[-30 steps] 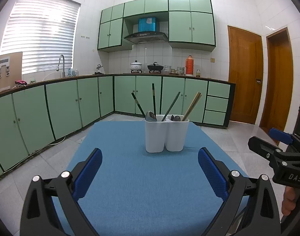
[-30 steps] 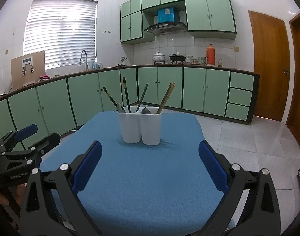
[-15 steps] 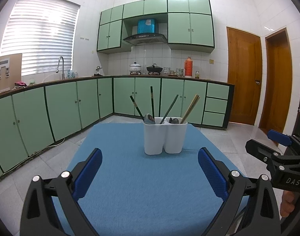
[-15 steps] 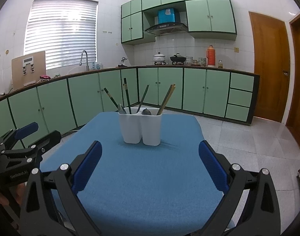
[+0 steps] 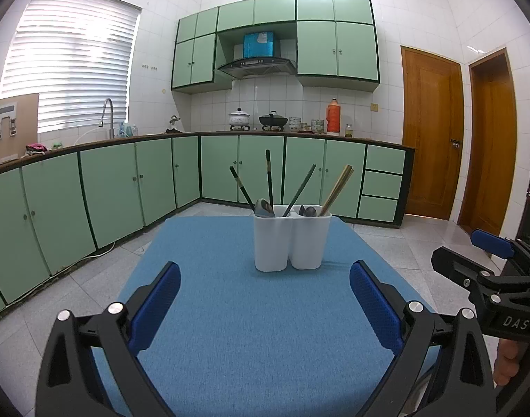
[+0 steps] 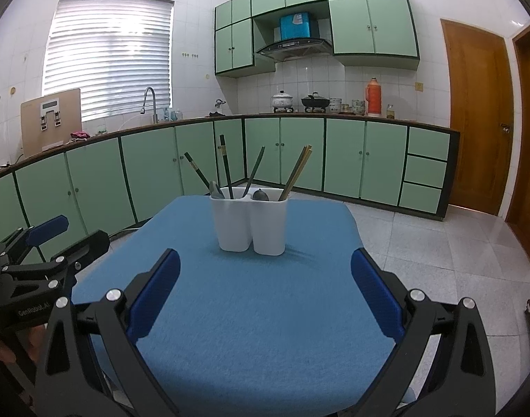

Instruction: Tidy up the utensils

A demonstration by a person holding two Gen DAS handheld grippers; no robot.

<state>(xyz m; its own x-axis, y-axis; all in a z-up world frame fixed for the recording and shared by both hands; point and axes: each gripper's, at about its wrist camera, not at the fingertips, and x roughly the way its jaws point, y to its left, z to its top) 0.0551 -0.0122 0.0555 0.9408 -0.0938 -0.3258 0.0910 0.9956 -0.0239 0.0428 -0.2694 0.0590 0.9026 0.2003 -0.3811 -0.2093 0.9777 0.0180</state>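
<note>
While the left gripper point(image 5: 265, 299) is hanging low in the frame, jaws wide and empty, the white holder point(image 5: 292, 239) is standing mid-frame on the blue mat point(image 5: 265, 330), dark chopsticks point(image 5: 269, 177) and spoons mixed. The right gripper point(image 6: 265, 288), likewise spread, is probably needing a straight, slow approach, pinching one stick high.

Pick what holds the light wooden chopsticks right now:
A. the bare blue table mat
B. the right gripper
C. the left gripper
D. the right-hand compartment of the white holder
D: the light wooden chopsticks lean out of the right-hand compartment of the white holder; left gripper and right gripper are open and empty.
</note>
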